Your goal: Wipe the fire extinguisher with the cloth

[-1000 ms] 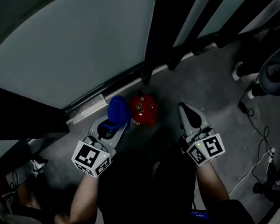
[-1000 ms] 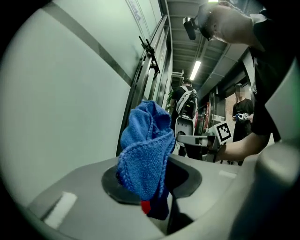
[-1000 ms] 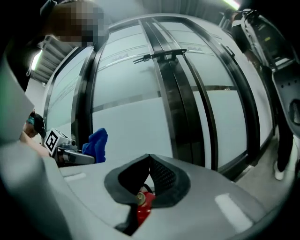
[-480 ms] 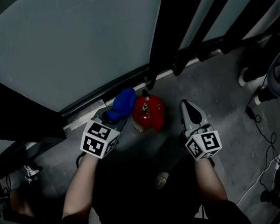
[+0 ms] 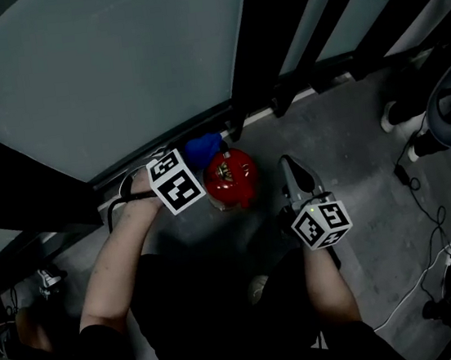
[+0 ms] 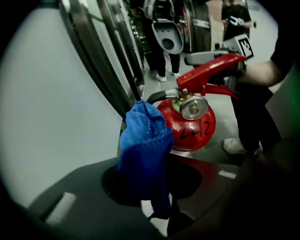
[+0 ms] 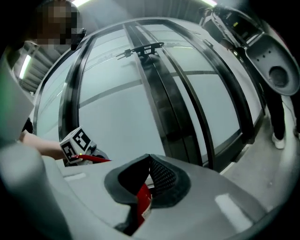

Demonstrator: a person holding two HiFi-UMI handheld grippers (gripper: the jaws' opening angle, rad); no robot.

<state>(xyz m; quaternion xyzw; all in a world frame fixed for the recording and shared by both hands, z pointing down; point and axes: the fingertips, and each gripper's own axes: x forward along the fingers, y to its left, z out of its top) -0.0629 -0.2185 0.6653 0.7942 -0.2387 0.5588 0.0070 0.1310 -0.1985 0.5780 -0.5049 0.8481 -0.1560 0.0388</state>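
Here, frosted glass wall panel (image 5: pixel 112 66) backs grey concrete floor (image 5: pixel 335 136). Red fire extinguisher (image 5: pixel 229 177) stands at panel base; lower body hidden from above. Left gripper (image 5: pixel 194 161) clamped on blue cloth (image 6: pixel 145 150), cloth just beside extinguisher top, contact unclear. Right gripper (image 7: pixel 149 159): jaws together, empty, near extinguisher's other side.
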